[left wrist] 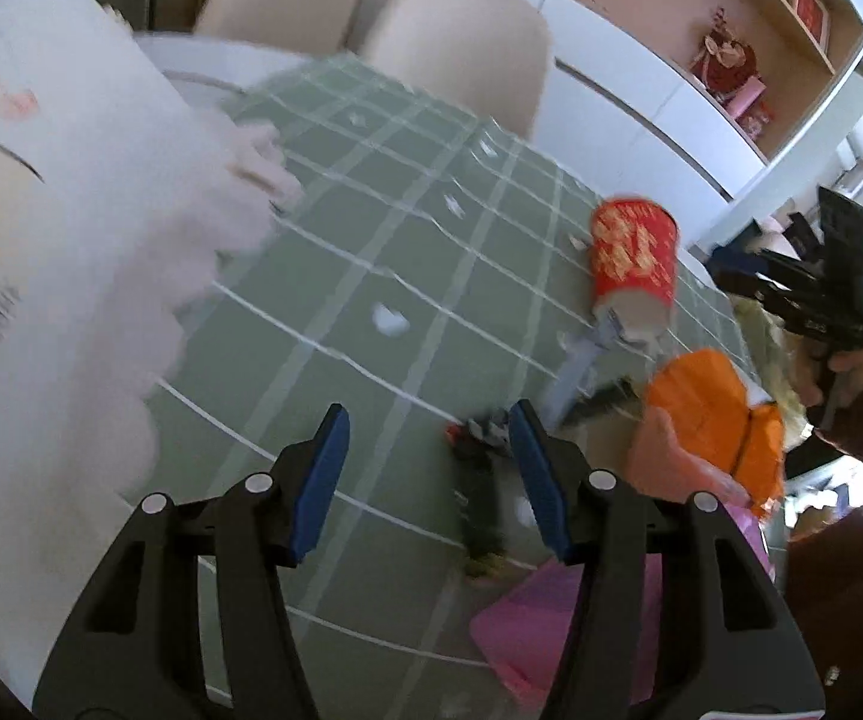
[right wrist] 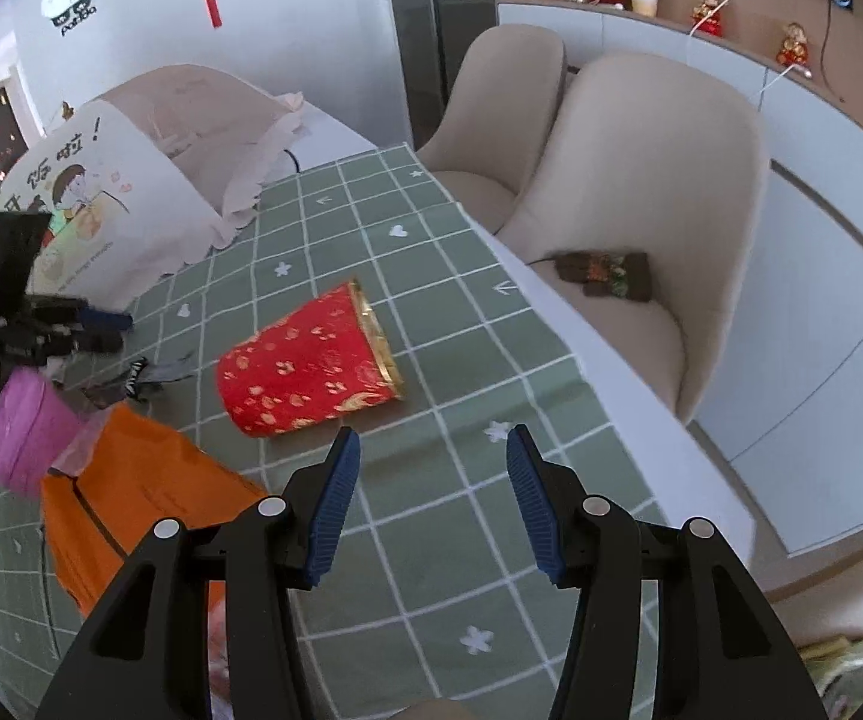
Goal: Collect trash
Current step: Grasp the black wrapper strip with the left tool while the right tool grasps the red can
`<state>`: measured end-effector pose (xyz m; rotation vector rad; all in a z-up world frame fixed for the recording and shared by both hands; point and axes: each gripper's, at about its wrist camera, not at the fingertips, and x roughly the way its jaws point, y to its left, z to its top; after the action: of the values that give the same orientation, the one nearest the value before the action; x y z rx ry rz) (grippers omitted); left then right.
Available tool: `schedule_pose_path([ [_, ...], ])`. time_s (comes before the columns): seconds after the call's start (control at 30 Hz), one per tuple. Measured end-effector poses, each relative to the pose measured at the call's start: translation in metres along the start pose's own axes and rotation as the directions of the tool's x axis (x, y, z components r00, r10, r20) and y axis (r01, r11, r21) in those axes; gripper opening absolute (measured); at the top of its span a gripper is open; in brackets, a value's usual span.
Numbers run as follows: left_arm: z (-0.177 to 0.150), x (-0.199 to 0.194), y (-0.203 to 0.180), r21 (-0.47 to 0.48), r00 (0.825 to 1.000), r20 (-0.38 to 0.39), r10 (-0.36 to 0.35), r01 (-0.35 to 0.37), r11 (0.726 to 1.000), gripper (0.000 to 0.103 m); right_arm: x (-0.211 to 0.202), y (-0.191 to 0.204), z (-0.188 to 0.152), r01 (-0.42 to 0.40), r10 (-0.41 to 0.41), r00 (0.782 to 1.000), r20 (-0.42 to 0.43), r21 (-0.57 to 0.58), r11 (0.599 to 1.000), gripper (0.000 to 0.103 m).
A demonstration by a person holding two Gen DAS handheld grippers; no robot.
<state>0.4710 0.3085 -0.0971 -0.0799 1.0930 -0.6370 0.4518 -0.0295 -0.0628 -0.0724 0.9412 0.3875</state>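
A red paper cup (left wrist: pixel 632 258) (right wrist: pixel 311 372) with gold print lies on its side on the green checked tablecloth (left wrist: pixel 371 252) (right wrist: pixel 431 540). Beside it sit an orange bag (left wrist: pixel 701 414) (right wrist: pixel 131 480), a pink bag (left wrist: pixel 551 618) (right wrist: pixel 29 432) and dark crumpled wrappers (left wrist: pixel 479 438) (right wrist: pixel 143 378). My left gripper (left wrist: pixel 431 420) (right wrist: pixel 101 324) hovers open over the cloth, the wrappers just beyond its right pad, nothing between its pads. My right gripper (right wrist: pixel 431 441) (left wrist: pixel 731 276) is open too, just short of the cup, with only cloth between its fingers.
A white printed cloth cover (left wrist: pixel 71 210) (right wrist: pixel 119 198) rises on the table's left. Two beige chairs (left wrist: pixel 461 48) (right wrist: pixel 641 180) stand at the far edge; a dark wrapper (right wrist: pixel 605 276) lies on one seat. White cabinets with shelves (left wrist: pixel 731 60) run behind.
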Motion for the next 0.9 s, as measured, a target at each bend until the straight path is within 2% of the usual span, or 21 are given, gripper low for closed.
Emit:
schedule_pose_path([
  [0.1,-0.005,0.01,-0.011,0.03,0.999,-0.049,0.023,-0.022,0.999,0.053,0.001,0.008,-0.002,-0.01,0.01,1.0,0.007,-0.026,1.0,0.048],
  [0.23,-0.001,0.015,-0.022,0.087,0.996,-0.062,0.07,-0.064,0.994,0.053,0.0,0.012,-0.006,-0.008,0.009,1.0,0.013,-0.042,0.999,0.048],
  [0.4,0.004,0.021,-0.033,0.141,0.988,-0.081,0.133,-0.12,0.983,0.048,-0.003,0.008,-0.012,-0.009,0.01,1.0,0.019,-0.023,1.0,0.048],
  [0.57,0.011,0.034,-0.049,0.255,0.97,-0.122,0.212,-0.176,0.951,0.048,-0.006,0.008,-0.005,-0.023,0.024,0.999,0.038,-0.006,1.0,0.048],
  [0.63,0.016,0.041,-0.06,0.308,0.967,-0.14,0.21,-0.159,0.938,0.048,-0.008,0.011,-0.001,-0.027,0.027,0.998,0.049,-0.007,1.0,0.048],
  [0.73,0.021,0.05,-0.075,0.398,0.961,-0.139,0.239,-0.167,0.902,0.047,-0.012,0.014,0.003,-0.027,0.028,0.998,0.063,-0.021,0.999,0.048],
  [0.8,0.024,0.057,-0.081,0.44,0.958,-0.147,0.246,-0.159,0.884,0.036,-0.013,0.014,0.002,-0.021,0.023,0.998,0.066,-0.033,0.999,0.048],
  [0.87,0.026,0.06,-0.084,0.465,0.962,-0.135,0.235,-0.148,0.873,0.017,-0.011,0.012,0.001,-0.02,0.022,0.998,0.062,-0.036,0.999,0.048],
  [0.9,0.028,0.061,-0.084,0.462,0.967,-0.133,0.219,-0.135,0.876,0.016,-0.009,0.01,0.0,-0.023,0.024,0.998,0.058,-0.03,0.999,0.048],
])
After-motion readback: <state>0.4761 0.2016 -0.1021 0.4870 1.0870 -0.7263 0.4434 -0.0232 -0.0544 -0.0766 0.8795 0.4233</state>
